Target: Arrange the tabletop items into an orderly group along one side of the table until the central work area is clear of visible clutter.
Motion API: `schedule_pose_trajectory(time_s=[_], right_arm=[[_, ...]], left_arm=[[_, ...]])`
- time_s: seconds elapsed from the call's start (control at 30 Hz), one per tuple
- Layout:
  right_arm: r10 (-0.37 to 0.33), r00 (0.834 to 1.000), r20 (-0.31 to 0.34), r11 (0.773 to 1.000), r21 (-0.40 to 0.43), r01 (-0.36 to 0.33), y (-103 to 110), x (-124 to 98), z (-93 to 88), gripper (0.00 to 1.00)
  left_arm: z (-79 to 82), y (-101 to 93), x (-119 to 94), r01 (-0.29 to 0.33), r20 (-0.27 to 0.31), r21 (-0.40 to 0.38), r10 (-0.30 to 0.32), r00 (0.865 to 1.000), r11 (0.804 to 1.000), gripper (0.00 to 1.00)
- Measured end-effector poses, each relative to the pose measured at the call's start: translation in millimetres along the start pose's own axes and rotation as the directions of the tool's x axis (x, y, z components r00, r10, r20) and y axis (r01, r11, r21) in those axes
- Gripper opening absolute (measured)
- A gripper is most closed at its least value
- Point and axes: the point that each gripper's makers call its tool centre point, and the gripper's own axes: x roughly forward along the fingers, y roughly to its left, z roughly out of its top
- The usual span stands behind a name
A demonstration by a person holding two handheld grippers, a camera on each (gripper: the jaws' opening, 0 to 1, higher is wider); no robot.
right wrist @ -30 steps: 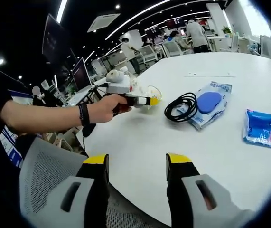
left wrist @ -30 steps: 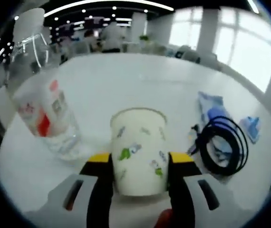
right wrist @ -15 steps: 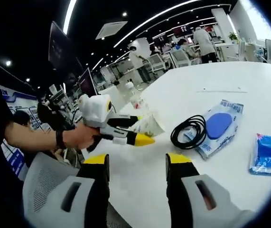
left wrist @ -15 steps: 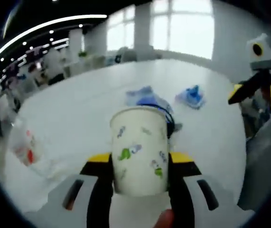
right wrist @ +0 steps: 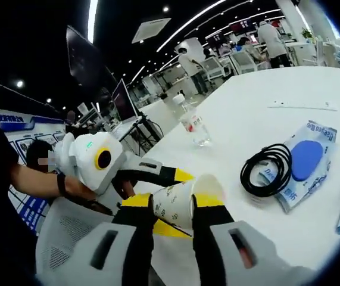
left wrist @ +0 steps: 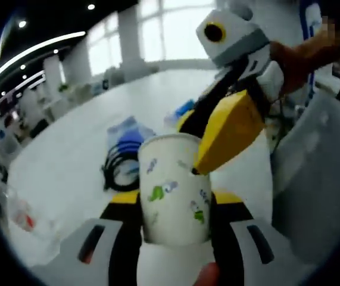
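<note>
Gripping printed paper cup (left wrist: 174, 187) in left gripper (left wrist: 172, 205); right gripper (right wrist: 172, 202) jaws also closed around same cup, above white table (right wrist: 253, 113)

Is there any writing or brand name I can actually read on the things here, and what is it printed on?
None can be read.
Paper cup: small coloured pictures, no legible words.
Water bottle: red and white label, print too small.
Blue wipes pack: dark lettering along its edge, too blurred to read.
Blue wall poster: pale lines of text, too small.
</note>
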Motion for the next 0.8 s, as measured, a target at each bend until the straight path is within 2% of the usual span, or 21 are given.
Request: schedule_pose_trajectory(time_s=[0.07,0.13,0.23,0.3,0.43,0.5,0.63,0.7,0.8], right_arm=[[0.013,1.0,0.019,0.999,0.032,-0.013,2.6,-0.6,3.5,0.05],[0.022,1.0,0.022,0.999,0.037,-0.023,6.4,-0.3,5.6,0.01],[0.018,1.0,0.003,1.0,-0.005,-0.018,13.5,2.6,3.5,0.01],[-0.015,1.0,-0.014,0.998,-0.057,0.014,12.0,3.7,2.0,0.01],[-0.033,0.999,-0.03,0.989,-0.144,0.028,23.0,8.7,1.4,0.01],[-0.059,0.997,-0.053,0.975,-0.217,0.046,25.3,11.6,-0.9,0.01],[-0.091,0.992,-0.085,0.953,-0.298,0.062,29.2,16.3,-4.7,0.02],[-0.098,0.99,-0.098,0.943,-0.328,0.061,31.7,18.0,-6.2,0.03],[-0.078,0.992,-0.096,0.95,-0.309,0.045,34.8,19.5,-6.5,0.05]], left_arm=[[-1.2,0.5,-0.4,0.0,0.006,-0.009,0.0,1.0,1.0,0.42],[-1.6,0.1,0.0,-0.01,0.004,-0.015,0.01,1.0,1.0,0.42],[-2.7,0.1,1.6,-0.03,-0.002,-0.015,0.03,1.0,0.999,0.42],[-4.3,0.2,2.7,-0.047,-0.016,-0.036,0.047,0.999,0.998,0.42],[-0.5,2.5,3.1,-0.096,-0.006,-0.038,0.096,0.995,0.995,0.45],[-1.0,5.0,5.1,-0.128,-0.017,-0.01,0.127,0.992,0.992,0.45],[-2.4,7.4,7.4,-0.166,-0.032,0.021,0.166,0.986,0.986,0.45],[-3.5,5.5,7.8,-0.161,-0.044,0.041,0.163,0.986,0.986,0.45],[-2.5,6.1,7.7,-0.161,-0.034,0.05,0.163,0.986,0.986,0.45]])
